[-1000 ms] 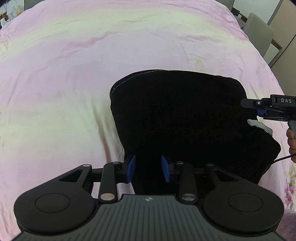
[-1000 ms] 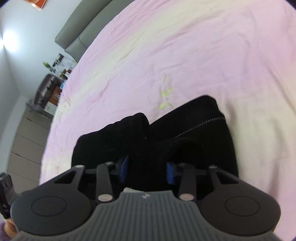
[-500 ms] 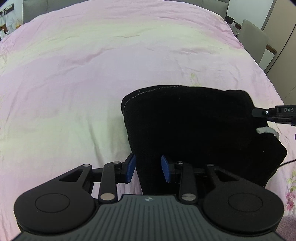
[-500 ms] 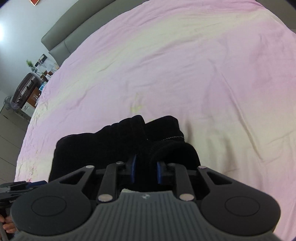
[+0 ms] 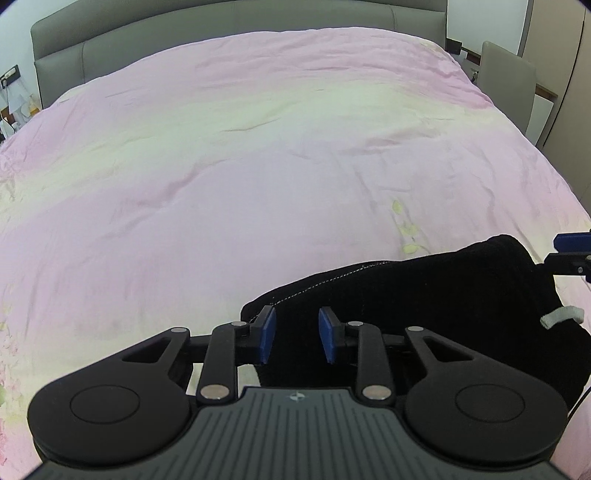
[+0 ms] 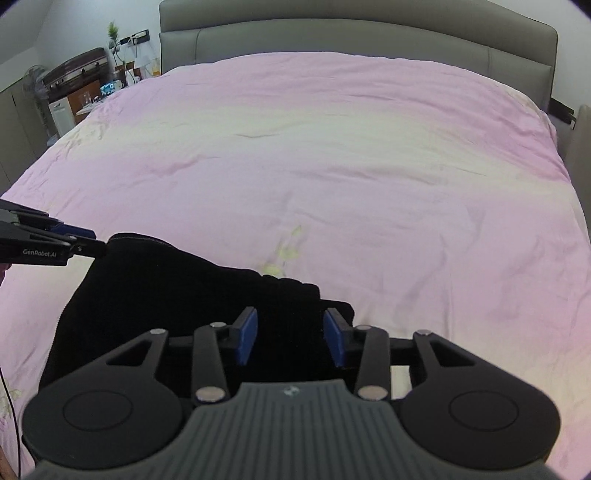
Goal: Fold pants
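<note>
Fingers [image 5: 266,334] of my left gripper [image 5: 297,334] sit at the bottom of its view. They have just been closing, with a corner of the black pants [image 5: 424,295] between them. From the right wrist view that corner rises to the fingertips and hangs from them, so I judge them clamped on it.

My right gripper [image 6: 290,339] has just been opening its fingers, with a bunched fold of the same pants between them. The cloth is so dark that I cannot tell whether the pads press on it or stand clear.

The pants lie folded into a thick bundle at the near edge of the bed, stretched between my two grippers. A small white tag [image 5: 559,315] sticks out on the right side. Beyond them the pink and cream duvet [image 5: 258,166] runs bare to the grey headboard [image 5: 221,33], with a grey chair [image 5: 506,81] beside the bed.

Risks, as I judge them: if the right fingers have let go, that side could sag and the layers slide apart. A pinch on the top layer only would peel the fold open.

The near edge of the pants is hidden behind both gripper bodies. Seams and layers vanish in the black. The right gripper is cut off at the left view's edge.
</note>
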{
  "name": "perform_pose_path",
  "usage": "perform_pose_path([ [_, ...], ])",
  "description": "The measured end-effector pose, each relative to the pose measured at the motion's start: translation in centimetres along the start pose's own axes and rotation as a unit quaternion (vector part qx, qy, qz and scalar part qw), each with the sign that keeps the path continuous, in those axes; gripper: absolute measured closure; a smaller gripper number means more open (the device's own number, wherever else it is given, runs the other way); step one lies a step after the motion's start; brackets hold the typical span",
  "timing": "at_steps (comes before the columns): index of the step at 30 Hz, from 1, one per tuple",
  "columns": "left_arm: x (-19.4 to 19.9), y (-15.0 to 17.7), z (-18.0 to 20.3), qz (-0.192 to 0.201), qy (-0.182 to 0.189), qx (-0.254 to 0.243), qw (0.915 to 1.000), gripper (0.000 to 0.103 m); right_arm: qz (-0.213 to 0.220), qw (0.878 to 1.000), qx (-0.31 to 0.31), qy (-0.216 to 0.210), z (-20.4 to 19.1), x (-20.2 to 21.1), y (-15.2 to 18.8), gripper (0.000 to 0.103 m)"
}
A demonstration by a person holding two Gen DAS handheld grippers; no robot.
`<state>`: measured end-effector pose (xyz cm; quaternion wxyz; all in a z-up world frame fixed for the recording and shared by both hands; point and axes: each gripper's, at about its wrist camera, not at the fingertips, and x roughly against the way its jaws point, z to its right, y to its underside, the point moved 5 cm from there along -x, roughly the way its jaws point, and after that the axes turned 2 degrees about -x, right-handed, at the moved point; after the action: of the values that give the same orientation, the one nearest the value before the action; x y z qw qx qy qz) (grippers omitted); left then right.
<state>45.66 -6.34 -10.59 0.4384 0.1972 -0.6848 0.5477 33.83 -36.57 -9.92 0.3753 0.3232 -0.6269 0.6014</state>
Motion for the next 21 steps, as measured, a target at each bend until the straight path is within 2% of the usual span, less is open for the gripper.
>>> perform_pose_path([
  [1,-1.0,0.2,0.1,-0.008,0.003,0.004,1.0000,0.073,-0.013,1.000,0.008,0.011,-0.1,-1.3,0.1,0.077],
  [2,-2.1,0.3,0.3,-0.022,0.004,0.004,0.9997,0.074,-0.034,0.999,0.010,0.024,0.2,-2.8,0.6,0.077],
  [4,-4.0,1.0,0.7,-0.037,0.000,-0.003,0.9993,0.074,-0.065,0.997,-0.033,0.019,1.7,-5.3,1.7,0.073],
  [8,-7.7,2.4,1.7,-0.056,-0.033,-0.029,0.9974,0.078,-0.067,0.996,-0.049,0.012,2.7,-6.4,2.2,0.071],
  [10,-8.2,2.2,2.2,-0.061,-0.040,-0.034,0.9968,0.085,-0.070,0.997,-0.041,0.020,2.4,-6.3,2.0,0.071],
  [11,-8.1,2.0,2.2,-0.066,-0.039,-0.031,0.9966,0.085,-0.072,0.996,-0.042,0.023,2.2,-6.2,1.7,0.071],
  [13,-7.1,1.6,1.6,-0.067,-0.034,-0.020,0.9969,0.083,-0.073,0.996,-0.049,0.026,1.9,-5.5,1.2,0.070],
  [16,-3.6,1.1,1.0,-0.037,-0.043,-0.004,0.9984,0.082,-0.044,0.998,-0.044,0.029,1.1,-2.6,1.0,0.067],
  [18,-0.4,1.9,1.1,-0.020,-0.044,-0.015,0.9987,0.082,-0.025,0.999,-0.025,0.025,0.2,0.1,2.1,0.063],
  [21,3.8,4.7,2.1,-0.011,-0.049,-0.036,0.9981,0.079,-0.017,1.000,-0.014,0.017,-0.7,3.5,4.7,0.063],
])
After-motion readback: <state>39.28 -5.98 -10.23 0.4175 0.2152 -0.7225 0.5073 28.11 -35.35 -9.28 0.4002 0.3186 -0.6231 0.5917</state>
